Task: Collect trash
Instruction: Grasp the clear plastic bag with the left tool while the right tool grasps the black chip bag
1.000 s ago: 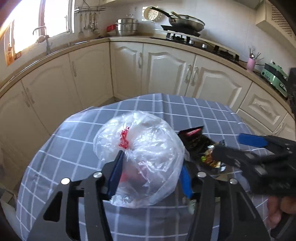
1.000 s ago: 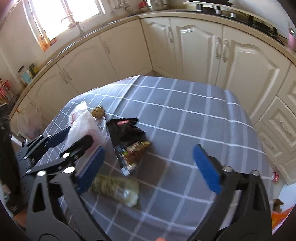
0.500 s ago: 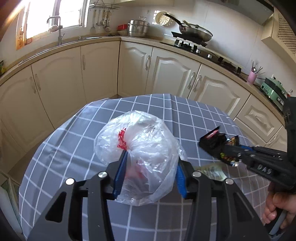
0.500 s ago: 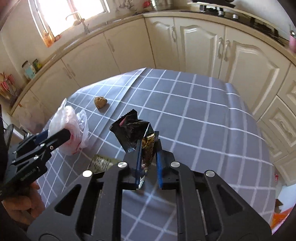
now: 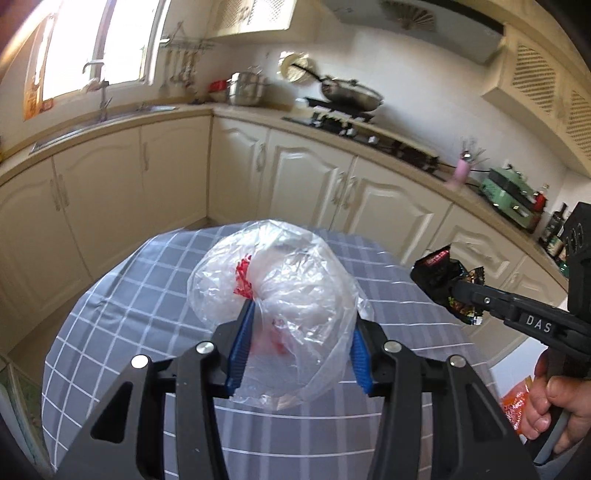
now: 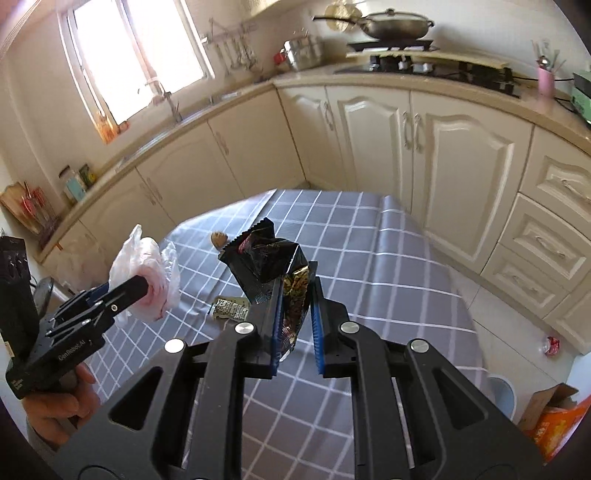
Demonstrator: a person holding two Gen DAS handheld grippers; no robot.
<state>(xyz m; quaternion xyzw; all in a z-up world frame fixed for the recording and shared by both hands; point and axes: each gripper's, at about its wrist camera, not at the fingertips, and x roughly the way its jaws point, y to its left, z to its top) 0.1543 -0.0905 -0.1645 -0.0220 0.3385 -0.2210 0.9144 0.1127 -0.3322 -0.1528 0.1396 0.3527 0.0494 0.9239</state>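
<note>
Both jaws clamped on loads. Our left gripper (image 5: 299,343) grips the clear plastic bag (image 5: 284,295), blue pads pressed into its sides; bag sits centre of the left wrist view, bulging up past the fingertips, red print on its upper left, clear of the checked tablecloth (image 5: 122,332) below. Same bag shows at left of the right wrist view, with our left hand (image 6: 55,410) on the handle at lower left.

Our right gripper (image 6: 295,314) is pinched tight on the black snack wrapper (image 6: 266,258); wrapper stands up out of the fingertips at frame centre, crumpled, its gold-printed end between the pads. In the left wrist view it hangs at right edge, mid-height, off the table, with our right hand (image 5: 554,402) on the grip at lower right.

Left on the cloth in the right wrist view: a small flattened packet (image 6: 231,308) just left of the right gripper's fingers, and a small brown lump (image 6: 218,239) farther up, centre-left. Orange carton (image 6: 561,417) on the floor, lower right corner. Pan (image 6: 391,24) on the stove, top of frame.
</note>
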